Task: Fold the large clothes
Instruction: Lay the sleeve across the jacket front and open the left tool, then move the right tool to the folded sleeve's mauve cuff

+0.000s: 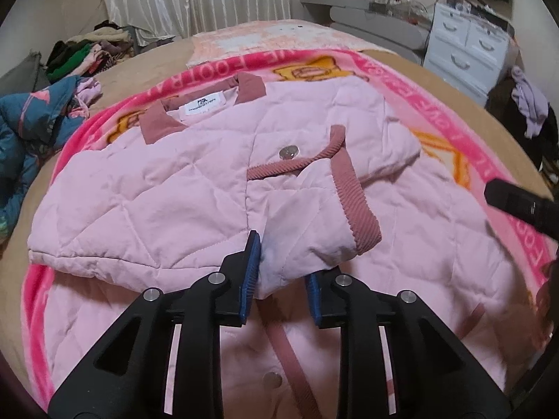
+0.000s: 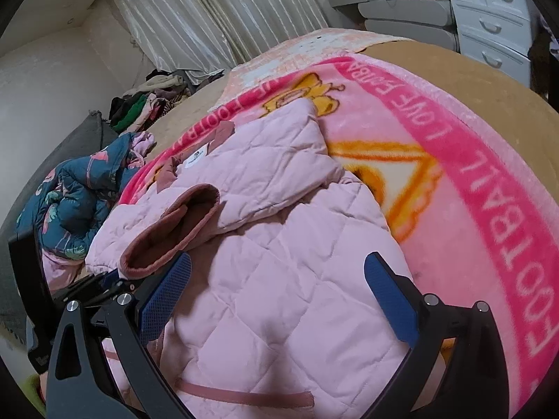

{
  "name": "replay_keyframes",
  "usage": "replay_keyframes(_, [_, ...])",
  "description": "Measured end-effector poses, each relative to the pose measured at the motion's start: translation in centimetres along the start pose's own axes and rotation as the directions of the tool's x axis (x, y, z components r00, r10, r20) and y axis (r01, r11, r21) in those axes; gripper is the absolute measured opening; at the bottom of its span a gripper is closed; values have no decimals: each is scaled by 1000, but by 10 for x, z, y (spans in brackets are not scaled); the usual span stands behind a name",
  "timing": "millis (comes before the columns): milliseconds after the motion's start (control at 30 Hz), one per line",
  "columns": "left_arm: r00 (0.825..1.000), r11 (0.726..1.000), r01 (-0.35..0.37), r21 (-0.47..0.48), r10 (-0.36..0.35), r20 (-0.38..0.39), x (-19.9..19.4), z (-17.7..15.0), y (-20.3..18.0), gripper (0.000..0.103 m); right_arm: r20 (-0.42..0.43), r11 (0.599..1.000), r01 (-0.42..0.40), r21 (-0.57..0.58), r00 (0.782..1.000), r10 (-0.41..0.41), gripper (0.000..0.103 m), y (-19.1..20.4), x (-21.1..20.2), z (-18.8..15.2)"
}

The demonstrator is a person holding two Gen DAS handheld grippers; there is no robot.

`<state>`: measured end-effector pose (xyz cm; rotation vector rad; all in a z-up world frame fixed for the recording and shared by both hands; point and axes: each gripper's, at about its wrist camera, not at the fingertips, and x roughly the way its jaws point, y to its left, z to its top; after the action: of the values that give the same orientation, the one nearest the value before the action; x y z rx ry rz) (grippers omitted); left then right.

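The pale pink quilted jacket [image 1: 181, 188] with dusty-rose corduroy trim is lying on the bright pink printed fleece blanket [image 2: 489, 188]. The left gripper [image 1: 283, 272] is straddling the folded sleeve's edge, blue pads slightly parted, not pinching. The right gripper [image 2: 279, 300] is hovering spread wide, empty, above the jacket.

Left tool [image 1: 281, 272] angled downward, jaws slightly parted, right tool [image 2: 279, 300] angled downward, jaws wide
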<state>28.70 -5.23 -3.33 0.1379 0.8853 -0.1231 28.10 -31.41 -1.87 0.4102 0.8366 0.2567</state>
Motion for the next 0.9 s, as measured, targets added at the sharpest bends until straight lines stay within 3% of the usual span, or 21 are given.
replay_keyframes(400, [1000, 999, -25, 37, 25, -3, -15, -20, 6, 19, -22, 1000, 2, -21, 1000, -3, 99, 10, 7, -5])
replay_keyframes(633, [998, 991, -63, 120, 61, 18, -21, -28, 0, 24, -31, 999, -4, -40, 1000, 2, 99, 21, 7, -7])
replay_keyframes(733, [996, 980, -88, 179, 82, 41, -24, -33, -7, 33, -36, 999, -4, -44, 999, 2, 99, 27, 7, -9])
replay_keyframes(767, [995, 974, -91, 206, 82, 51, -25, -35, -10, 44, -38, 999, -2, -47, 999, 1, 99, 28, 7, -9])
replay_keyframes(800, [993, 969, -110, 221, 100, 58, -26, -36, -13, 72, -39, 999, -1, -49, 999, 0, 99, 30, 7, -10])
replay_keyframes(833, [991, 964, -126, 233, 114, 66, -27, -38, -14, 81, -41, 999, 0, -54, 999, -2, 99, 32, 7, -10])
replay_keyframes(900, [995, 968, -88, 236, 72, 75, -33, -39, -13, 82, -44, 998, -1, -58, 999, -2, 99, 36, 7, -11])
